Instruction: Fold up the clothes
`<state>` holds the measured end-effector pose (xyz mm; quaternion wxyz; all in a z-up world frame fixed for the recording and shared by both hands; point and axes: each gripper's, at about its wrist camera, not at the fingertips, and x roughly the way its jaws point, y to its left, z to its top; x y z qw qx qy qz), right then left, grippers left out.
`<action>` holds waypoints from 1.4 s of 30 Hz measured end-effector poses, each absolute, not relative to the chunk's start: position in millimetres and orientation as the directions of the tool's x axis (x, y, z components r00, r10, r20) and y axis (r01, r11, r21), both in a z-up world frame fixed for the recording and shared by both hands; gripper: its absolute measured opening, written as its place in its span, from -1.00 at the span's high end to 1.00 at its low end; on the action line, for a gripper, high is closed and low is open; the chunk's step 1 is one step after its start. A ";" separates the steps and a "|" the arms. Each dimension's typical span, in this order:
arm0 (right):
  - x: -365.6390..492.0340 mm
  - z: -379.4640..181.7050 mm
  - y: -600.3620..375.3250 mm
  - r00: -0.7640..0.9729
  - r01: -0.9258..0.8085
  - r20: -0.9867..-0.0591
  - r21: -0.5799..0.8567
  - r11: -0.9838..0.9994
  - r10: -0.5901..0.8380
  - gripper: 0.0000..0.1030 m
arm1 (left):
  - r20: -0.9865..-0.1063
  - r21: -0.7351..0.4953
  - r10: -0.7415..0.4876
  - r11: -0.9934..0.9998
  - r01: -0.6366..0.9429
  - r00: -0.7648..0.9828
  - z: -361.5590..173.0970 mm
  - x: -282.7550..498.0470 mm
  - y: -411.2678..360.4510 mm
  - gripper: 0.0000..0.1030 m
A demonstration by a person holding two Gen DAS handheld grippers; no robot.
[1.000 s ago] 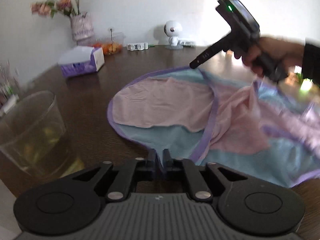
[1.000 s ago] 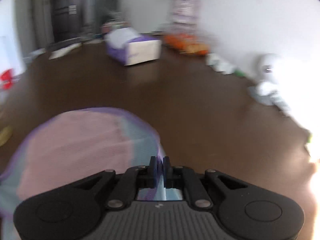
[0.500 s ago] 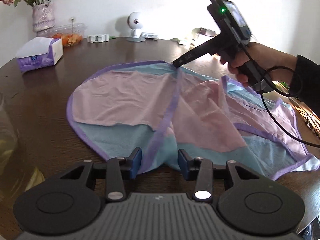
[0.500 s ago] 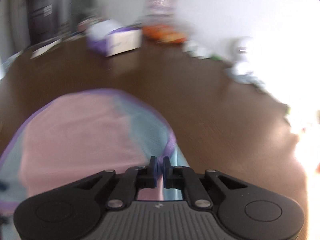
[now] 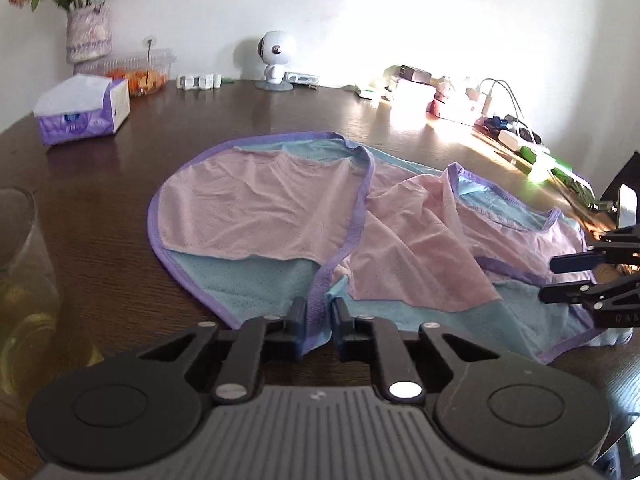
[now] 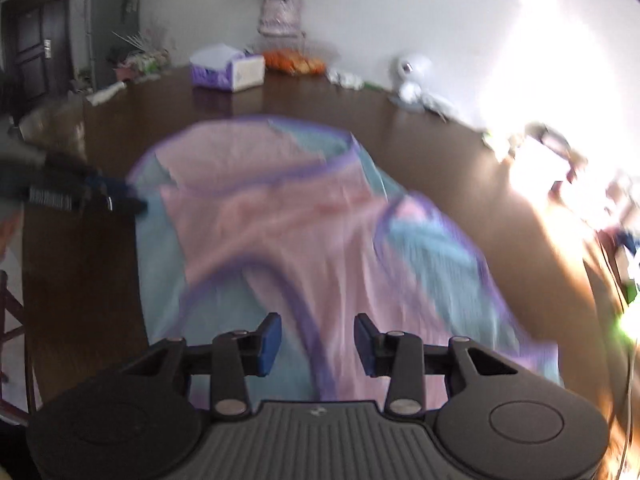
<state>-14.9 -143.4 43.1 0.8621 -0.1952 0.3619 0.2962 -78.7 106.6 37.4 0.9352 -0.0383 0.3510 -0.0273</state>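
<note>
A pink and light-blue mesh garment (image 5: 280, 216) with purple trim lies spread on the dark wooden table (image 5: 120, 184), one half folded over the other. My left gripper (image 5: 319, 320) sits at its near edge, fingers drawn in on the purple hem that runs between them. My right gripper (image 6: 318, 342) hovers open over the garment's (image 6: 304, 232) other end with nothing between its blue pads. In the left wrist view the right gripper (image 5: 554, 282) shows at the right edge, fingers apart. The left gripper (image 6: 80, 194) appears blurred at the left in the right wrist view.
A clear glass (image 5: 20, 280) stands close on the left. A purple tissue box (image 5: 80, 116), a vase (image 5: 89, 32), a food tub (image 5: 140, 72) and a small white camera (image 5: 276, 60) line the back. Chargers and cables (image 5: 500, 108) crowd the sunlit right side.
My right gripper opened, let go of the garment and drew back to its right end. My left gripper, open half a second ago, has narrowed onto the near hem.
</note>
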 end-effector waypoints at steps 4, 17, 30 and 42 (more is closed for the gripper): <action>-51.0 46.3 -167.5 0.545 -0.661 -0.657 0.045 0.749 0.521 0.36 | -0.645 -0.041 -0.029 0.999 0.004 0.764 36.0 -81.1 107.3 0.80; -63.0 23.9 -129.5 0.455 -0.730 -0.669 0.098 0.676 0.588 0.98 | -0.653 0.052 0.012 0.998 0.029 0.757 27.4 -97.6 104.1 0.52; -44.4 49.4 -155.2 0.574 -0.660 -0.621 0.035 0.751 0.533 0.62 | -0.617 0.000 -0.126 0.987 0.160 0.777 52.7 -74.0 65.6 0.07; -10.1 23.2 -147.6 0.596 -0.657 -0.668 -0.088 0.749 0.445 0.58 | -0.677 0.018 -0.082 0.992 0.128 0.731 23.0 -59.9 73.5 0.22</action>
